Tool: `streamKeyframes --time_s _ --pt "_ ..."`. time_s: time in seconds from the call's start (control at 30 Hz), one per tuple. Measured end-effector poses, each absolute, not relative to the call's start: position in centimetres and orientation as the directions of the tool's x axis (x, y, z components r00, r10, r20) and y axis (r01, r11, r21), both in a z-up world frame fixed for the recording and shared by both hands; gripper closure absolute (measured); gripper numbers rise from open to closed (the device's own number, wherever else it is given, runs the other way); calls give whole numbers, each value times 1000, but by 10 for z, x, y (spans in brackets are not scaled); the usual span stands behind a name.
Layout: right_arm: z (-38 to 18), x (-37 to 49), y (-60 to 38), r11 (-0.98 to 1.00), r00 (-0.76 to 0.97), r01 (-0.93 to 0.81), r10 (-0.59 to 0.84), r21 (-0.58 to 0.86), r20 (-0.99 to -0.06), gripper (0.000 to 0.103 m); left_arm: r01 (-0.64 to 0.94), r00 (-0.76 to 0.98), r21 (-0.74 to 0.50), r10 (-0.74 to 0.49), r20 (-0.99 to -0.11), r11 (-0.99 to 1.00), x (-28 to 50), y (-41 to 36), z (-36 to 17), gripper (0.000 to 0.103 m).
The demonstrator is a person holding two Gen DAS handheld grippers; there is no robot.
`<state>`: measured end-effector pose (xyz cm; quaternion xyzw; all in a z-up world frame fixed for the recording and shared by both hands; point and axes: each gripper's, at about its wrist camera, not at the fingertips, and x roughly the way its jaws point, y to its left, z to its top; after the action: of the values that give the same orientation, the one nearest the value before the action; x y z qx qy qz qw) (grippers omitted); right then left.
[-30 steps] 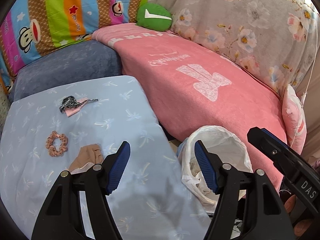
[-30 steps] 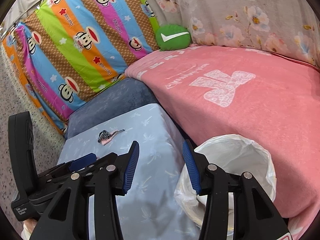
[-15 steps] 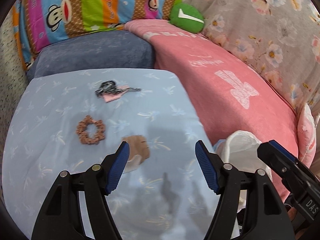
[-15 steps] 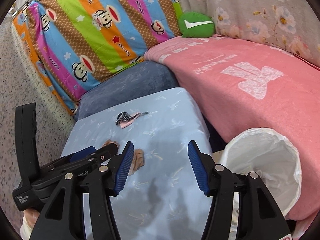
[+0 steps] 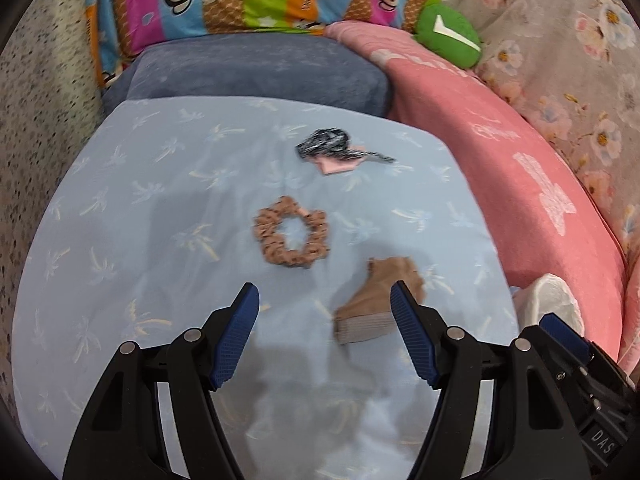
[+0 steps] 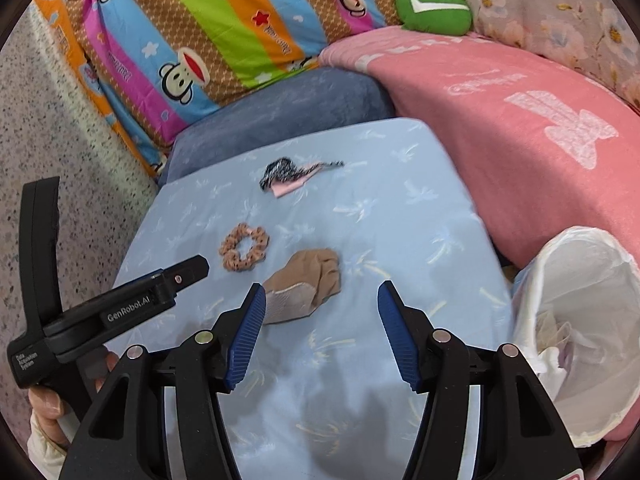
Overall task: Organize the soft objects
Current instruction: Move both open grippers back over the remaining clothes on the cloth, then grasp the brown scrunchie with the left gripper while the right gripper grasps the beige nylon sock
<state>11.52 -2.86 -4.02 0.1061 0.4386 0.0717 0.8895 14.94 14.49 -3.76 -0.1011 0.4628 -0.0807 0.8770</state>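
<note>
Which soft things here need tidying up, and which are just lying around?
For tidying:
- brown scrunchie
- tan sock
- black-and-white hair tie on a pink card
- bin with a white bag, likely where they go

Just lying around:
- green cushion
- pink blanket
- striped monkey pillow

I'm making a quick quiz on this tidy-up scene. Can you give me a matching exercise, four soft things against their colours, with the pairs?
Things:
1. scrunchie
2. sock
3. round cushion
4. blanket

Colours:
A. green with a white tick
B. pink with a white pattern
C. plain tan
D. brown with dark spots

Pairs: 1-D, 2-C, 3-A, 4-B
</note>
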Motion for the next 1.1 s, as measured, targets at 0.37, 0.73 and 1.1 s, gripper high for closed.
streamKeyframes --time_s 0.37,0.73,1.1 --pt "-103 156 14 966 492 -54 246 253 -835 45 -25 487 -235 -193 -851 972 175 178 -83 38" --pt "-139 202 25 968 458 -44 239 247 -856 47 -41 467 -233 -187 -864 972 218 183 -106 38" --pt "-141 213 32 977 495 -66 208 202 -844 65 8 509 -193 -171 -843 981 232 172 -109 47"
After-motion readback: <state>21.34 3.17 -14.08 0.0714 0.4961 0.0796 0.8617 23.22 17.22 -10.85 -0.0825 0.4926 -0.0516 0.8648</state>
